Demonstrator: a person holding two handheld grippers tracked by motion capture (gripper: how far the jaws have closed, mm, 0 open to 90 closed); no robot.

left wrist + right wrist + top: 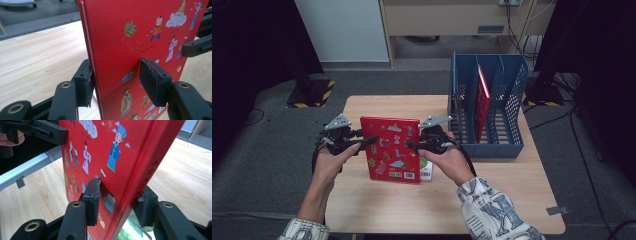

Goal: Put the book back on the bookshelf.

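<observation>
Wood table [377,210] on grey carpet, dark curtains at both sides, pale cabinet at the back. Near edge: two forearms in patterned sleeves, one gripper per hand. Left gripper [368,141] is closed down to book thickness on the left edge of a red book [392,147]; in the left gripper view one pad sits on the printed cover [155,82], the other behind the book. Right gripper [411,145] is clamped the same way on the spine edge; the right gripper view has its pads either side of the spine [142,175]. The book is upright over the table centre, cover facing the person, between the two grippers. A second, green-covered book [426,167] lies flat under its right corner. Further back right, one blue rack [512,115] with dividers holds a third red book [482,102] upright in a middle slot. Count: two grippers, three books, one rack.
</observation>
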